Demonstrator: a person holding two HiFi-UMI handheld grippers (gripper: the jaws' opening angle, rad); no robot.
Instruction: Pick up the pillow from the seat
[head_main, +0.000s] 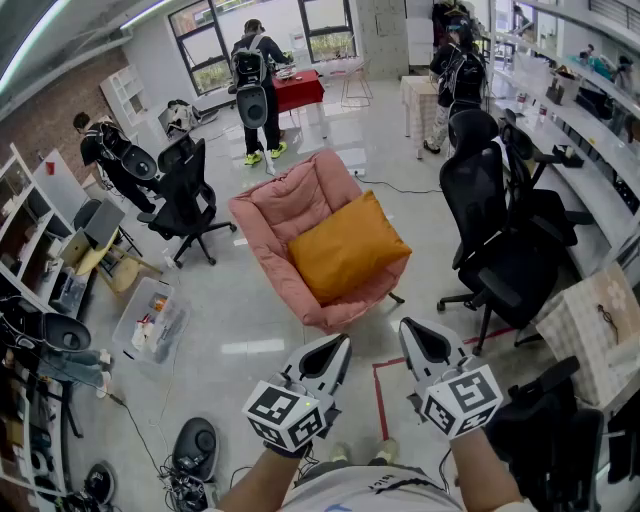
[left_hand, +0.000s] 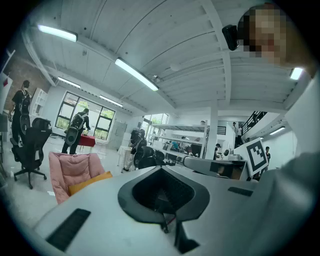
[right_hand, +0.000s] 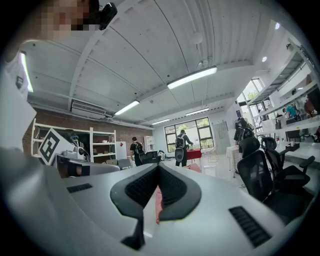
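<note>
Left jaws: tips pressed together on the left gripper, and nothing is pinched between them.
Right jaws: same story on the right gripper, tips meeting and empty.
Grippers: side by side, low in the head view, both noses aimed toward the seat.
Cubes: the left cube and right cube sit at the back of each gripper, by the forearms.
Floor: a red tape corner shows between the two grippers.
Pillow: the orange pillow lies tilted on the seat cushion, well apart from both grippers and untouched.
Seat: pink, padded, a low lounge chair straight ahead.
Flanks: a black office chair stands to its left, with more black chairs to its right.
Beyond: a person stands at a red table.
</note>
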